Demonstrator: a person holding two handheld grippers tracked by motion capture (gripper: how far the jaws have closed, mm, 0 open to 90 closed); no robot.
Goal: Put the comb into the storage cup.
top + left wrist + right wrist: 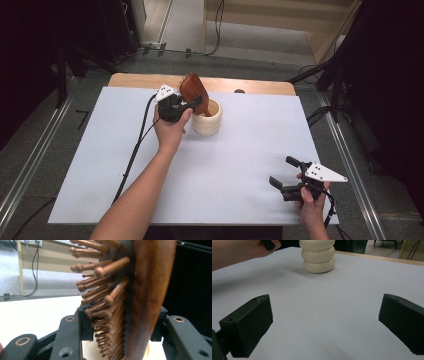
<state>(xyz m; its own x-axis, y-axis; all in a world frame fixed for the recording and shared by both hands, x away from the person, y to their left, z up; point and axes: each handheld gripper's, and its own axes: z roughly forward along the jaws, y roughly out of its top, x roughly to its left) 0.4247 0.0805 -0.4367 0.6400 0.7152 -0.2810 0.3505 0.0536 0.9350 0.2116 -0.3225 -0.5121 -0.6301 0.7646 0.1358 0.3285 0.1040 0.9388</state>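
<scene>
White sheet covers the tabletop (210, 165); wood shows along its far edge, grey floor and cables beyond. Near the far edge, the left gripper (192, 104) fingers bracket the wooden hairbrush (194, 90) standing handle-down in the cream cup (207, 120). The left gripper view shows the bristles (100, 290) close up. Right gripper (285, 175), near-right corner: fingers wide, nothing between.

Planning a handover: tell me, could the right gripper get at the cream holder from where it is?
Probably yes: bare white table lies between the open right gripper and the cream holder, though the left gripper and brush crowd its top.
</scene>
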